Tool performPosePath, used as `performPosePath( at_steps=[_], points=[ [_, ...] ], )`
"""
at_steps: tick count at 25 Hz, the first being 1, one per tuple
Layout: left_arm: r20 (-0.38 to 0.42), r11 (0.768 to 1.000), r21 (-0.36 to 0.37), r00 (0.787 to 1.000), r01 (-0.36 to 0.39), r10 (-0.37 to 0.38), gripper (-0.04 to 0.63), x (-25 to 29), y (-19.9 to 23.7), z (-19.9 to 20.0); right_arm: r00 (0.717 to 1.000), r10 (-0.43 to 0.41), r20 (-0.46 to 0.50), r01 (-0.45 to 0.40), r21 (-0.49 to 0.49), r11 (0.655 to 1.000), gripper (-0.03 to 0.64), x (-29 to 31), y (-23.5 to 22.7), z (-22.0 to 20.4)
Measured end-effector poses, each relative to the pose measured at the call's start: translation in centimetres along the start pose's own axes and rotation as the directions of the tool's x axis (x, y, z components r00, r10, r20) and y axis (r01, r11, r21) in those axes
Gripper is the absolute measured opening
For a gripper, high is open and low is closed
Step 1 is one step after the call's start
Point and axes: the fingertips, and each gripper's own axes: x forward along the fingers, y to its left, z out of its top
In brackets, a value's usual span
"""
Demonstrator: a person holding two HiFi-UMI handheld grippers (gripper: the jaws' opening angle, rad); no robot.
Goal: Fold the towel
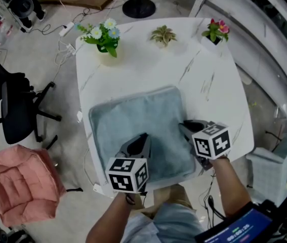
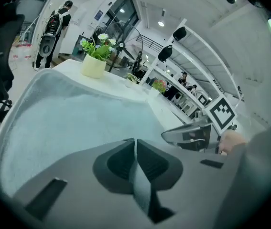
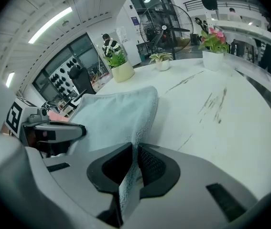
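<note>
Left gripper: jaws pressed together, near part of towel pinched between. Right gripper: towel's right edge pinched likewise. Near side held at two points, likely to be carried over far side. Towel spread on white table; potted plants lined along far edge. Office chair and pink cushion seen on floor at left.

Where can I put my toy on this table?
Free: the table strip between the towel and the three plant pots, and the wide patch right of the towel. Crowded: the near edge, where the left gripper and right gripper pinch the towel.
</note>
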Motion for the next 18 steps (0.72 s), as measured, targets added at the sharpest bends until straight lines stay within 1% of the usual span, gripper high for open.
performPosePath(
  at_steps=[4, 8, 14, 18],
  points=[
    [-0.036, 0.999, 0.008, 0.998, -0.042, 0.042, 0.008, 0.4, 0.4, -0.4, 1.000, 0.004, 0.002, -0.004, -0.009, 1.000, 0.046, -0.1, 0.1, 0.1],
    [-0.066, 0.998, 0.011, 0.996, -0.057, 0.058, 0.008, 0.8, 0.6, -0.7, 1.000, 0.014, 0.025, -0.014, -0.001, 1.000, 0.037, -1.2, 0.7, 1.1],
    [-0.070, 0.999, -0.028, 0.997, -0.044, 0.042, 0.009, 0.7, 0.8, -0.6, 0.996, 0.045, 0.082, -0.046, 0.005, 0.999, 0.037, -3.7, 3.6, 4.0],
    [-0.044, 0.998, -0.063, 0.999, -0.019, 0.017, 0.009, 0.4, 0.8, -0.3, 0.994, 0.065, 0.093, -0.063, -0.021, 0.998, 0.037, -4.6, 6.4, 5.3]
  ],
)
